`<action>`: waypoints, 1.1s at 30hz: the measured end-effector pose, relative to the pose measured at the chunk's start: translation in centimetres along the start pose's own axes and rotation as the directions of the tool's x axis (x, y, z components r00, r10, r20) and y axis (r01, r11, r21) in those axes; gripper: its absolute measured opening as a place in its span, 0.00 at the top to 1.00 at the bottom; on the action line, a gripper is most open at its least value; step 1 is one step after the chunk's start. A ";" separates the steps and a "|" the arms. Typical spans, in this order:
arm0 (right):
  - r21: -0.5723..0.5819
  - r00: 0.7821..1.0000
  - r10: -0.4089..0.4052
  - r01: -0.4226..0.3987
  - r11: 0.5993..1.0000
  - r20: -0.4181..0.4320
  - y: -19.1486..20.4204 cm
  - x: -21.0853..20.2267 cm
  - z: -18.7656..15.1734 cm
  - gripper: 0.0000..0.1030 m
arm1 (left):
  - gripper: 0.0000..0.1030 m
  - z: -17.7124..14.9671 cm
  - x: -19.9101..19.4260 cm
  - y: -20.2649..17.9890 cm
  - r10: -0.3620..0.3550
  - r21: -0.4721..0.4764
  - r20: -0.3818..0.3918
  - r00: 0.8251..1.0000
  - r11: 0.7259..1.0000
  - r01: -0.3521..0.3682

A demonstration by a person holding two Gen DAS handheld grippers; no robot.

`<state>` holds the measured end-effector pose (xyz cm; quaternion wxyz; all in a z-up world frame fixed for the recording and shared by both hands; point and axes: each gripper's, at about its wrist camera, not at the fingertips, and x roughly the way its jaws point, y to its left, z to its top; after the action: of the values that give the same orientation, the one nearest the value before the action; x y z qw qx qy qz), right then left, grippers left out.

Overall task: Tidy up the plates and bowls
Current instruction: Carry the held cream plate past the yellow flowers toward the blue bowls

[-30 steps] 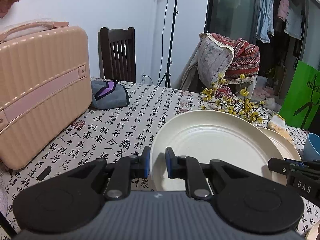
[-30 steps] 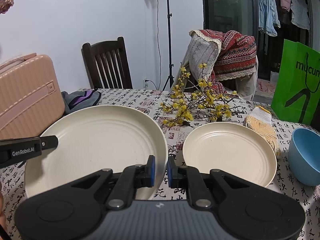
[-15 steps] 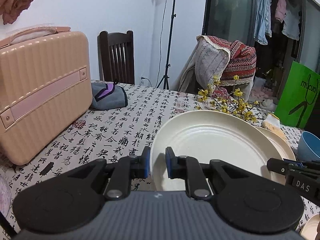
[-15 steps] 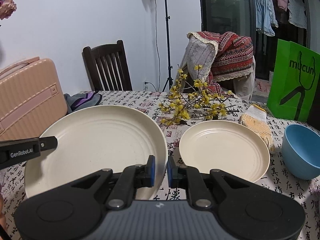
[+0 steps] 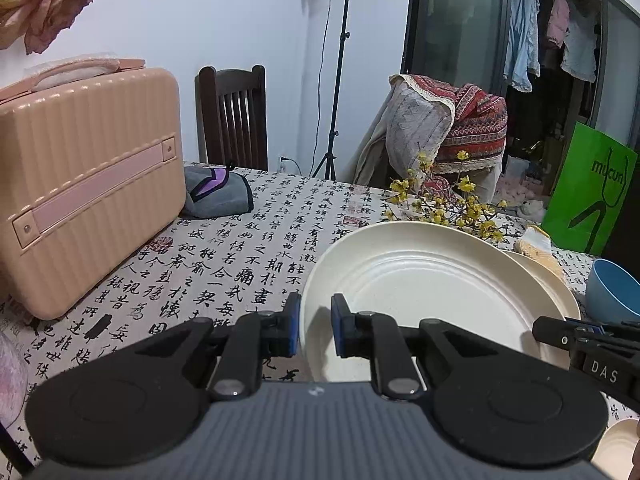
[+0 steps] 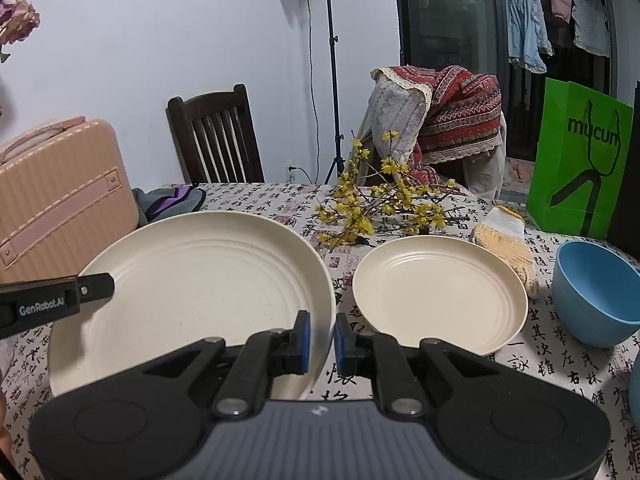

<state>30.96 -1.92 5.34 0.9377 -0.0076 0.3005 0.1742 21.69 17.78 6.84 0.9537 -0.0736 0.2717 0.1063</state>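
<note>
Both tools, left tool (image 5: 315, 330) & right tool (image 6: 319, 342), clamp big plate (image 6: 192, 280); small plate (image 6: 436, 288), bowl (image 6: 596, 292) not yet stacked.

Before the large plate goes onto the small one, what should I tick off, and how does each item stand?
1. Left gripper clamped on large plate rim: ok.
2. Right gripper clamped on the opposite rim: ok.
3. Small plate empty: ok.
4. Blue bowl apart from the small plate: ok.
5. Flower branches off the small plate: ok.
6. Large plate clear of the tablecloth: cannot tell.
</note>
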 end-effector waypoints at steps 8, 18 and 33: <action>0.006 1.000 -0.001 0.001 1.000 0.004 -0.6 -1.1 -0.6 0.88 | 0.85 -0.4 -0.9 -0.6 -0.006 0.003 0.002 1.000 1.000 0.006; 0.013 1.000 -0.004 0.003 1.000 0.009 -1.4 -2.1 -1.4 0.88 | 0.85 -1.0 -1.8 -1.4 -0.013 0.003 0.004 1.000 1.000 0.013; 0.024 1.000 -0.007 0.006 1.000 0.017 -2.4 -3.9 -2.1 0.88 | 0.85 -1.5 -3.3 -2.6 -0.021 0.013 0.013 1.000 1.000 0.021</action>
<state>27.66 -5.63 5.63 0.9409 0.0042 0.2943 0.1676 18.80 14.42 7.51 0.9570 -0.0695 0.2651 0.0951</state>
